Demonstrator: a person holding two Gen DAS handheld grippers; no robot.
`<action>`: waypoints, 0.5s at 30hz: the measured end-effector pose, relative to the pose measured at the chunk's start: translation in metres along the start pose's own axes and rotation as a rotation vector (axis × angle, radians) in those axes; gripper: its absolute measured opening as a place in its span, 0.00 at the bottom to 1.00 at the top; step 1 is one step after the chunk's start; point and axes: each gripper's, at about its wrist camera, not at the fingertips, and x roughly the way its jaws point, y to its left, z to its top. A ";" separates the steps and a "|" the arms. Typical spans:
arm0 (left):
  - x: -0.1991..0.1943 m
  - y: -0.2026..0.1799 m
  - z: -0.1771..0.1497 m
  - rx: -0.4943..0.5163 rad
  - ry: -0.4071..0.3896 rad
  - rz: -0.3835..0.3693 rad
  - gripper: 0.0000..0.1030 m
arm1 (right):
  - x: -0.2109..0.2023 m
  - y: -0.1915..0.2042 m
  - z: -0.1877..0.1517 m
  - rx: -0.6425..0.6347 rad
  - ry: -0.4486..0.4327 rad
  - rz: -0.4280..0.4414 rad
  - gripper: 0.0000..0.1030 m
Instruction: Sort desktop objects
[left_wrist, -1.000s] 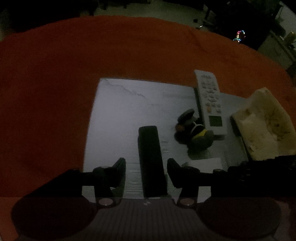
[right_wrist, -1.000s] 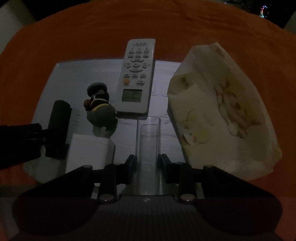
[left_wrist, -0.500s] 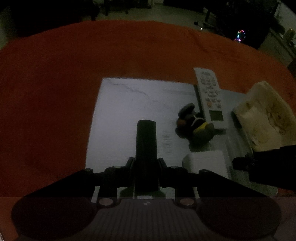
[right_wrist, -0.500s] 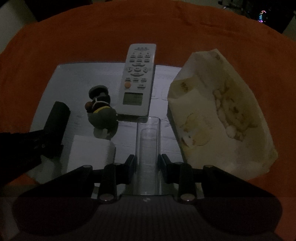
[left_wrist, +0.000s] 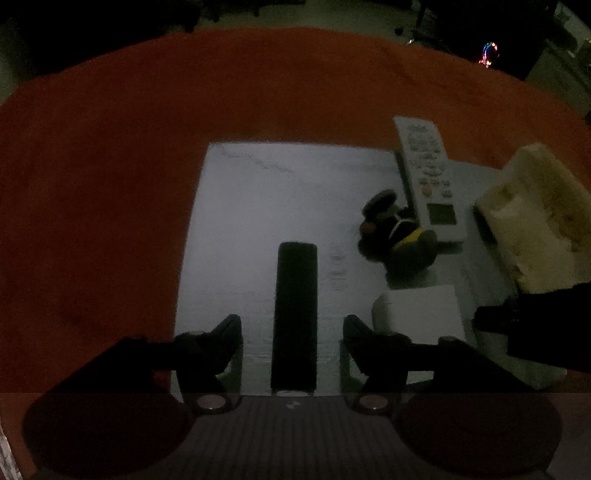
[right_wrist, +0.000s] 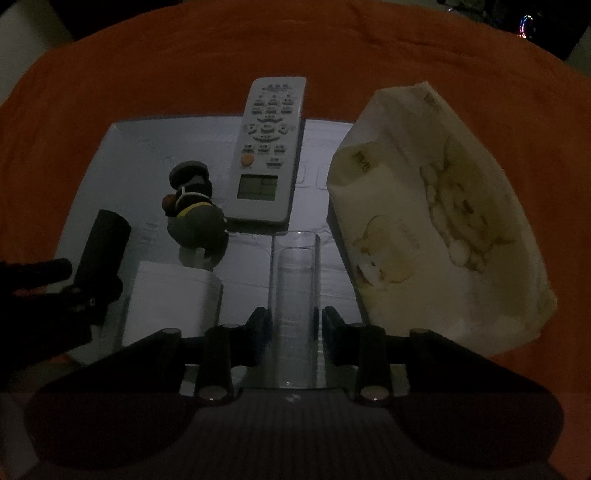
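Half a second ago the left gripper (left_wrist: 292, 325) was closed around the black bar (left_wrist: 294, 314); its fingers now stand wide apart with a clear gap on each side, and the bar lies free between them on the white sheet (left_wrist: 258, 206). That sheet covers the middle of an orange tablecloth (left_wrist: 110, 166).

To the right of the bar sit a small dark toy figure (left_wrist: 397, 229), a white remote control (left_wrist: 430, 177) just beyond it, a white box (left_wrist: 419, 312) nearer the camera, and a cream packet (left_wrist: 535, 221) at the sheet's right edge.

The right gripper (right_wrist: 294, 325) has its fingers closed on a clear plastic tube (right_wrist: 295, 295), which points straight ahead over the sheet. From this side the packet (right_wrist: 436, 221) lies to the tube's right, the remote (right_wrist: 269, 151) ahead, the toy (right_wrist: 195, 218) and the box (right_wrist: 173, 302) to its left. The black bar (right_wrist: 105, 254) sits further left, its near end beside the dark left gripper (right_wrist: 44, 295).
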 end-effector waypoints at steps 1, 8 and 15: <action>0.001 0.001 0.000 -0.006 -0.001 0.002 0.55 | 0.003 0.002 0.001 0.001 0.001 -0.001 0.45; 0.002 -0.001 -0.004 0.038 -0.024 -0.002 0.20 | 0.009 0.013 -0.001 -0.036 -0.022 -0.042 0.31; -0.011 0.002 0.001 0.019 -0.058 -0.023 0.20 | -0.003 0.009 0.004 -0.019 -0.057 -0.044 0.31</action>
